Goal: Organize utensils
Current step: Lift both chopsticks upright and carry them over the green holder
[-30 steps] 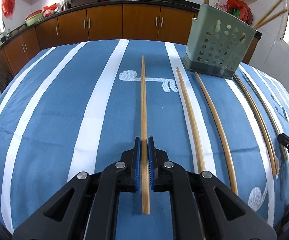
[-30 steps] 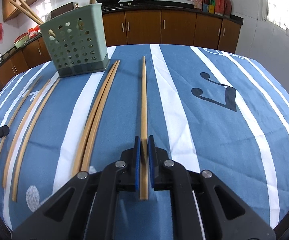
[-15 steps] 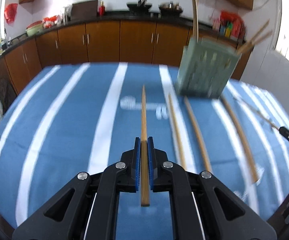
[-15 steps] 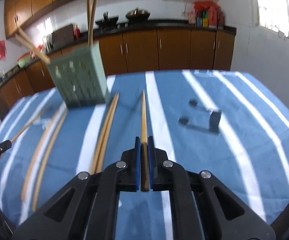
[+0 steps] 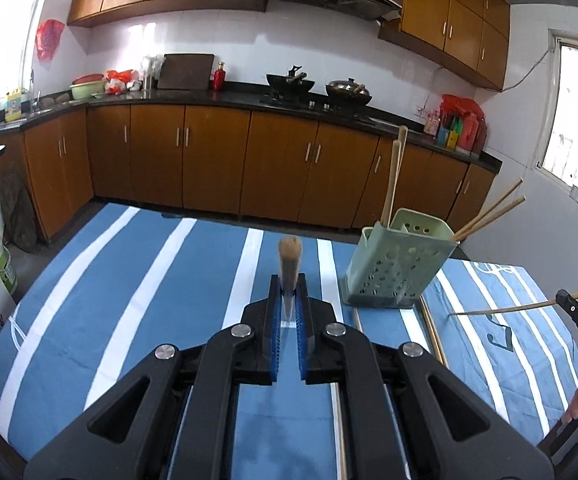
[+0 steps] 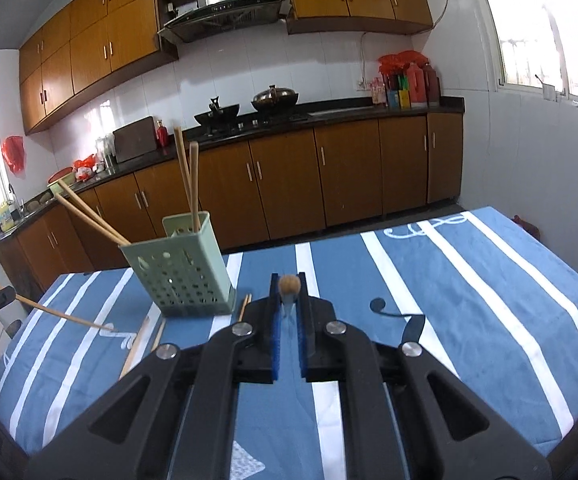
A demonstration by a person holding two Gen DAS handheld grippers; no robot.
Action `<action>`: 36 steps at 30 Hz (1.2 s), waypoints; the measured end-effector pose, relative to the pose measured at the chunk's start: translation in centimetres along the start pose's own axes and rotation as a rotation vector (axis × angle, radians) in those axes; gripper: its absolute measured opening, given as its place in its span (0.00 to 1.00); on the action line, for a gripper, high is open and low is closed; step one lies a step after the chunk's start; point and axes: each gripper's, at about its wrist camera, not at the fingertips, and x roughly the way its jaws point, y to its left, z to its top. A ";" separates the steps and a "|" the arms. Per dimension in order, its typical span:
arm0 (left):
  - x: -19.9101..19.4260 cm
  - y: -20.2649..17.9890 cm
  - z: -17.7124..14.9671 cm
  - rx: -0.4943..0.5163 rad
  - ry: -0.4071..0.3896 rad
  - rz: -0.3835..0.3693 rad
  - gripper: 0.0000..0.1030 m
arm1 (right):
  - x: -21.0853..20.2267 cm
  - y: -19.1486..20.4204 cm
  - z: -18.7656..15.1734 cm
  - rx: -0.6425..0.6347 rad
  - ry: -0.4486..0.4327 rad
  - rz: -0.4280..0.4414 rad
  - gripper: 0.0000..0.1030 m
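The left gripper (image 5: 289, 292) pinches one wooden chopstick (image 5: 289, 258), raised above the blue striped tablecloth (image 5: 129, 304). Right of it stands the green utensil holder (image 5: 393, 268) with four chopsticks inside; others lie near its base. Farther right, the right gripper (image 6: 289, 292) clamps another chopstick (image 6: 289, 286), also aloft.

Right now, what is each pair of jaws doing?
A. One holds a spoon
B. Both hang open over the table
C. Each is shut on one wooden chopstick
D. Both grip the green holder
C: the left gripper clamps a chopstick seen end-on, and the right gripper clamps another chopstick, apart from the green holder.
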 end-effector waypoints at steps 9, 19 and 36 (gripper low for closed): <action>-1.2 -1.1 2.6 0.033 -0.043 -0.040 0.07 | -1.6 1.9 4.0 -0.017 -0.049 0.104 0.07; -3.3 -5.8 7.6 0.063 -0.174 -0.153 0.07 | -5.4 5.5 10.6 0.000 -0.180 0.298 0.07; 3.8 -9.8 10.2 0.021 -0.271 -0.128 0.07 | 3.8 7.3 12.6 -0.005 -0.122 0.235 0.07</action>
